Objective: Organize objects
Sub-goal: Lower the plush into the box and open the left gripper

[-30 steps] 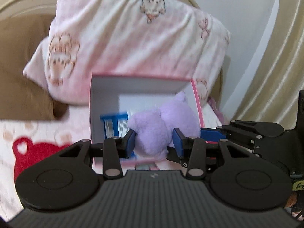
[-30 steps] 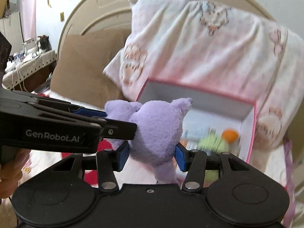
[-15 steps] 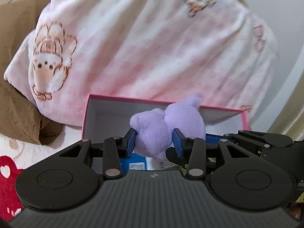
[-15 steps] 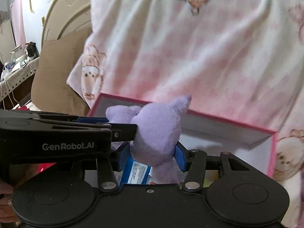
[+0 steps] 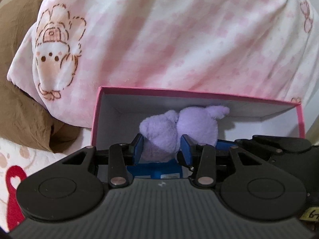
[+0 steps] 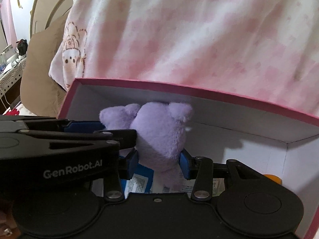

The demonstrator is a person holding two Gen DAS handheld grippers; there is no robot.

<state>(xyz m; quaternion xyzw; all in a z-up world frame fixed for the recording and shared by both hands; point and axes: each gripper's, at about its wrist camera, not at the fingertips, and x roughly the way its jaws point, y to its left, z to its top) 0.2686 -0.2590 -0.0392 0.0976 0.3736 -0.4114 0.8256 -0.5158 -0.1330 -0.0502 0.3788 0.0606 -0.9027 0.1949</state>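
A purple plush toy (image 5: 179, 127) is held by both grippers inside the open pink box (image 5: 197, 94), above its contents. My left gripper (image 5: 161, 151) is shut on one lobe of the plush. My right gripper (image 6: 158, 164) is shut on the plush's (image 6: 159, 131) lower body; the box rim (image 6: 199, 92) shows behind it. The left gripper's arm (image 6: 59, 139) crosses the right wrist view from the left. A blue packet (image 5: 155, 169) lies in the box under the plush and also shows in the right wrist view (image 6: 139, 181).
A pink and white checked pillow (image 5: 179, 39) leans right behind the box. A brown cushion (image 5: 22, 99) sits to the left. An orange object (image 6: 273, 178) lies in the box's right corner. The bedsheet with a red print (image 5: 14, 181) is at lower left.
Both grippers have carried the plush forward and down, from in front of the box to inside it. The box and pillow now fill more of both views.
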